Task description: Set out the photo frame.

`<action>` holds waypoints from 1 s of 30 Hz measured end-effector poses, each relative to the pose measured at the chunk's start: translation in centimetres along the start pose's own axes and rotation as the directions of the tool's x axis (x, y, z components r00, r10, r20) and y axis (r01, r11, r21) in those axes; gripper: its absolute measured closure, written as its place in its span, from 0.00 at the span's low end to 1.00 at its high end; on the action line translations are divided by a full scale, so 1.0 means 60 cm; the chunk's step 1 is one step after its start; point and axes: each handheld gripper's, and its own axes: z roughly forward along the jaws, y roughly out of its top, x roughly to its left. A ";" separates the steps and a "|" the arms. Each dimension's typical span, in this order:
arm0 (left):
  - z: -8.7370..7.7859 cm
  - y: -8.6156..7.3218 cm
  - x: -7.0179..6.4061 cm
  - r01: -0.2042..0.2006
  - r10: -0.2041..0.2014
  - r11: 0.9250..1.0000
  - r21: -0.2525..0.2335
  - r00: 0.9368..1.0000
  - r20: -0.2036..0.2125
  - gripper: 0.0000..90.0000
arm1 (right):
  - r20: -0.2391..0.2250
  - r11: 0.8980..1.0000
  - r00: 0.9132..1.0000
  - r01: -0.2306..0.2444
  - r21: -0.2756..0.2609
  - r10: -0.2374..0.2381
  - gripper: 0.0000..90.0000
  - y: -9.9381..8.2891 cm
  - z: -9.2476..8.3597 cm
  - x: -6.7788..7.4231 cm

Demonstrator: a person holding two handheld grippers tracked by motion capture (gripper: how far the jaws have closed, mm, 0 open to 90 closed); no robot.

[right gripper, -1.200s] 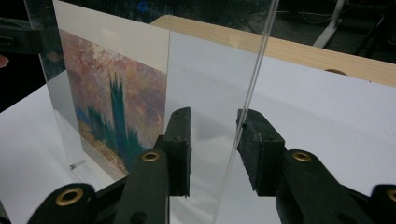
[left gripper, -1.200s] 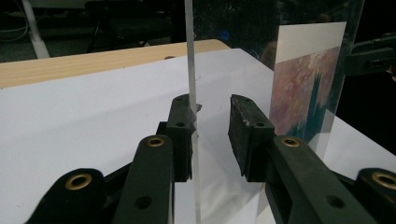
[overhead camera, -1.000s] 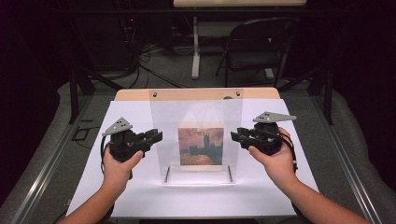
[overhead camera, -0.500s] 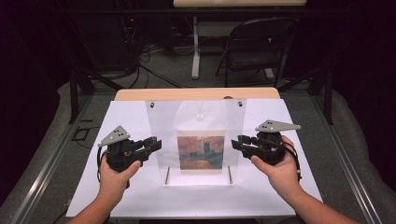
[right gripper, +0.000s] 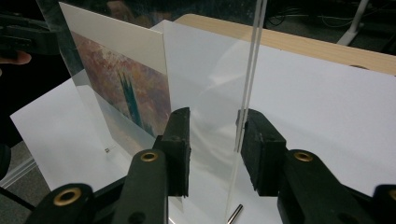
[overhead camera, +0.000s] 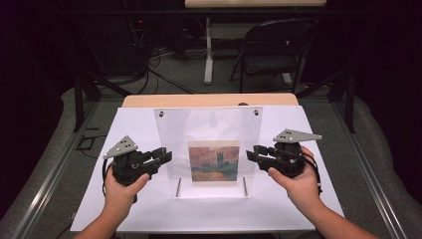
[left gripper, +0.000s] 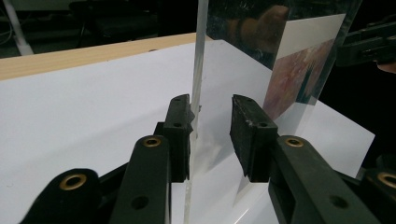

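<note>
Three cameras: one fixed overhead, one riding on each gripper.

High view: set above the near edge of the table [overhead camera: 149,209], facing forward and down, far enough to take in the whole tabletop, floor and a chair [overhead camera: 271,50] beyond the far edge. Left gripper view: low and close, looking along the left gripper [left gripper: 210,133] across the tabletop at the left edge of the clear panel [left gripper: 198,70]. Right gripper view: equally low and close, looking along the right gripper [right gripper: 215,149] at the panel's opposite edge. Shared by all three: the panel, its picture [overhead camera: 214,160] and the white tabletop; each gripper view also catches the other gripper past the panel.
</note>
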 end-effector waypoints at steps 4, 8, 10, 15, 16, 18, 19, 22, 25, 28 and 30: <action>-0.006 -0.003 0.006 0.003 -0.003 1.000 -0.007 1.000 -0.027 0.68 | -0.013 1.000 1.000 0.006 -0.008 -0.006 0.62 -0.002 0.000 -0.003; -0.021 -0.006 0.016 0.020 -0.022 0.999 -0.027 0.998 -0.053 0.61 | 0.007 1.000 1.000 0.008 -0.010 -0.008 0.54 -0.006 -0.004 -0.010; -0.030 -0.008 0.022 0.023 -0.026 0.999 -0.039 0.997 -0.067 0.58 | 0.014 1.000 1.000 -0.002 -0.024 0.003 0.52 -0.009 -0.010 -0.017; -0.053 -0.014 0.038 0.019 -0.025 0.998 -0.055 0.993 -0.117 0.52 | 0.063 0.999 0.998 0.001 -0.053 0.002 0.46 -0.015 -0.032 -0.036; -0.057 -0.016 0.042 0.022 -0.029 0.998 -0.056 0.992 -0.123 0.51 | 0.070 0.999 0.998 -0.005 -0.053 0.008 0.46 -0.016 -0.036 -0.040; -0.066 -0.020 0.051 0.026 -0.035 0.998 -0.063 0.989 -0.145 0.51 | 0.088 0.998 0.996 -0.015 -0.066 0.020 0.46 -0.020 -0.044 -0.050; -0.069 -0.022 0.055 0.026 -0.036 0.998 -0.065 0.986 -0.161 0.50 | 0.097 0.997 0.995 -0.022 -0.072 0.029 0.46 -0.021 -0.048 -0.055; -0.082 -0.030 0.071 0.023 -0.036 0.997 -0.067 0.978 -0.204 0.50 | 0.139 0.997 0.990 -0.013 -0.075 0.024 0.44 -0.028 -0.057 -0.069; -0.087 -0.035 0.082 0.032 -0.043 0.998 -0.055 0.976 -0.215 0.48 | 0.211 0.995 0.977 0.006 -0.102 0.016 0.44 -0.045 -0.064 -0.085; -0.084 -0.060 0.099 0.050 -0.059 0.998 -0.044 0.969 -0.241 0.50 | 0.237 0.992 0.970 -0.016 -0.129 0.046 0.45 -0.065 -0.063 -0.098; -0.080 -0.067 0.102 0.059 -0.067 0.998 -0.037 0.968 -0.243 0.50 | 0.244 0.992 0.968 -0.024 -0.127 0.055 0.45 -0.079 -0.056 -0.102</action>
